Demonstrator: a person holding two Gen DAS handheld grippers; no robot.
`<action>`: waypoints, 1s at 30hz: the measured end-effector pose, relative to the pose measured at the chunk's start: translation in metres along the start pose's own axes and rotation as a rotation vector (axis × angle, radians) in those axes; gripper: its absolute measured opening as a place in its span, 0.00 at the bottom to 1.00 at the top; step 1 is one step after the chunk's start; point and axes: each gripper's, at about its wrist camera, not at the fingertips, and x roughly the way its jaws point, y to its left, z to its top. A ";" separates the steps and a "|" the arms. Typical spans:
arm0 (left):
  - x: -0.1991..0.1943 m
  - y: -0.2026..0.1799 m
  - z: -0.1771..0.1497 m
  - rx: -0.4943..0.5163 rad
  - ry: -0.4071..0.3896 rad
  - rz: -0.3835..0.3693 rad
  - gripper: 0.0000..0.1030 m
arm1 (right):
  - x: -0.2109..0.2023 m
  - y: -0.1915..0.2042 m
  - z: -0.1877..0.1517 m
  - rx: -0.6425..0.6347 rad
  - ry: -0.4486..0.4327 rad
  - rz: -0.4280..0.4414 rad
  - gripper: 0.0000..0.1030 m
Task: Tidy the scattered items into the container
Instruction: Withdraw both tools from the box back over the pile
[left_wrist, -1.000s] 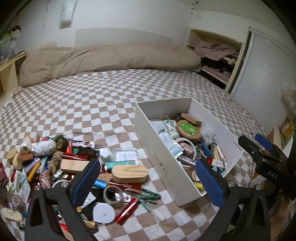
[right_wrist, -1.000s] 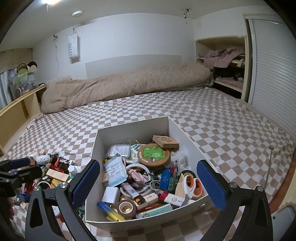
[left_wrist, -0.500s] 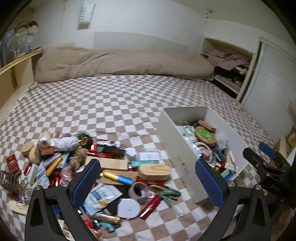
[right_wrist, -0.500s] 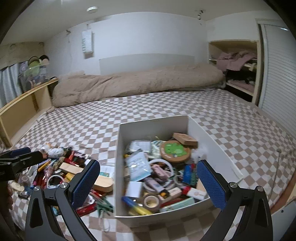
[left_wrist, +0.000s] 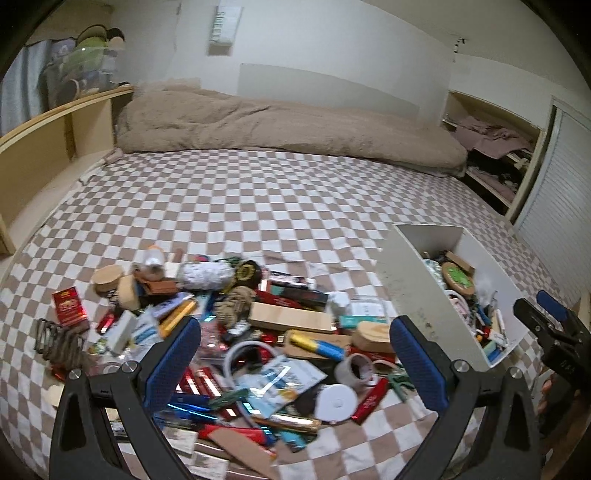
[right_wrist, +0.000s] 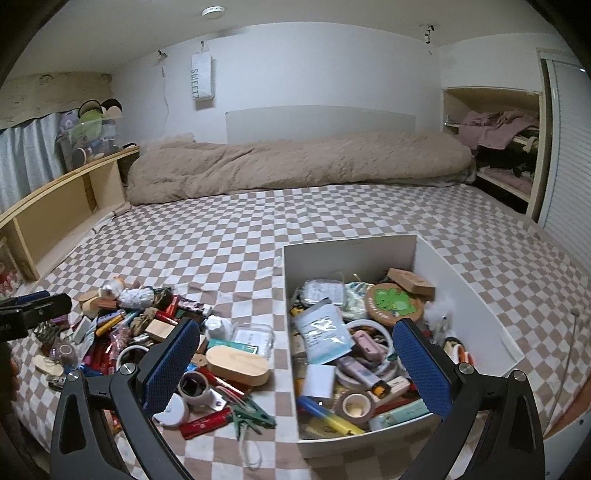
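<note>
2 grippers, left gripper (left_wrist: 295, 363) and right gripper (right_wrist: 297, 360), jaws spread, empty; oval pale wooden block (right_wrist: 237, 366) beside white cardboard box (right_wrist: 291, 332): likely light, rigid, grasp across narrow width.

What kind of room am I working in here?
Most likely a bedroom: the pile and white box sit on a checkered bedsheet, a rolled tan duvet lies by the wall, and clothes fill an open closet.

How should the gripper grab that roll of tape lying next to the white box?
Probably from above: the tape roll lies tilted with its hole showing, so one finger could go inside and one outside, pinching the wall. The open right gripper is nearest.
</note>
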 end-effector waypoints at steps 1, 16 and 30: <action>-0.001 0.005 0.000 -0.002 -0.002 0.010 1.00 | 0.001 0.002 0.000 -0.001 0.001 0.002 1.00; -0.002 0.057 -0.013 -0.041 -0.014 0.108 1.00 | 0.023 0.042 -0.010 -0.070 0.023 0.078 1.00; -0.013 0.077 -0.020 -0.012 -0.055 0.156 1.00 | 0.023 0.061 -0.017 -0.075 -0.024 0.170 1.00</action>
